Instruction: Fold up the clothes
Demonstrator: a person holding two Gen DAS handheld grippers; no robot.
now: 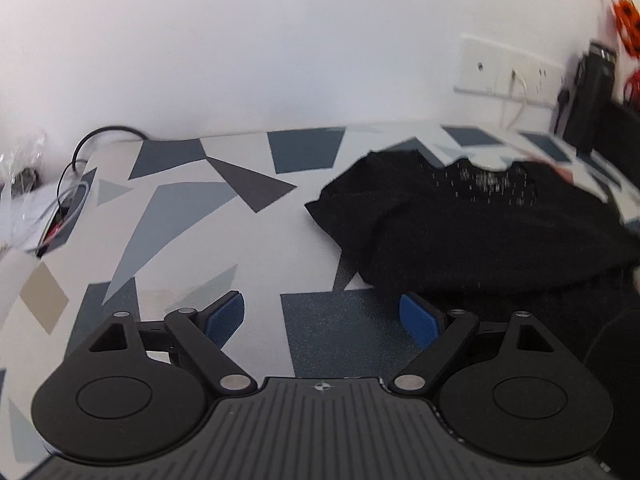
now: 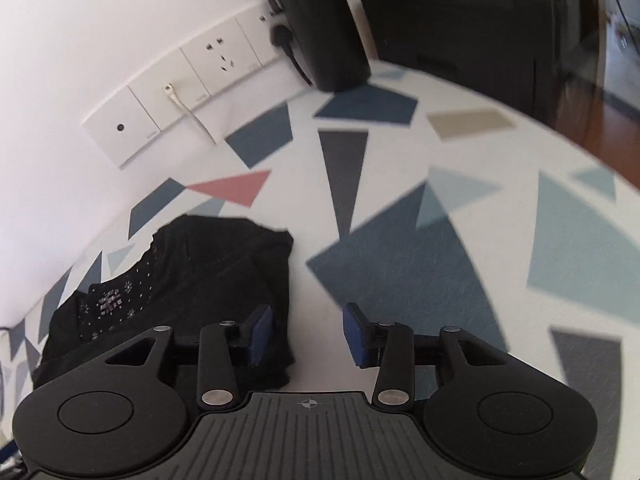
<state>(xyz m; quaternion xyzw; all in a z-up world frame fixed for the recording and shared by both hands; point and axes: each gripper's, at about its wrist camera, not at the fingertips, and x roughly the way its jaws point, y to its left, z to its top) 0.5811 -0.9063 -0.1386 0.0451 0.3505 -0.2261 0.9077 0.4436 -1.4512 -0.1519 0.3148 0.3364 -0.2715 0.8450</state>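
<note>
A black garment [image 1: 472, 232] with small white speckled print lies bunched on the patterned table [image 1: 188, 216], right of centre in the left wrist view. My left gripper [image 1: 322, 318] stands open over bare tabletop, its right blue pad close to the cloth's near edge, nothing between the pads. In the right wrist view the same black garment [image 2: 188, 280] lies at lower left. My right gripper [image 2: 308, 334] is open just above the table; its left pad overlaps the cloth's right edge and the gap between the pads shows only table.
A white socket strip [image 2: 180, 92] with a plugged white cable runs along the wall. A black cylindrical object [image 2: 320, 24] and a dark box [image 2: 476, 36] stand at the table's far end. Cables and clear plastic wrapping [image 1: 36, 200] lie at the table's left edge.
</note>
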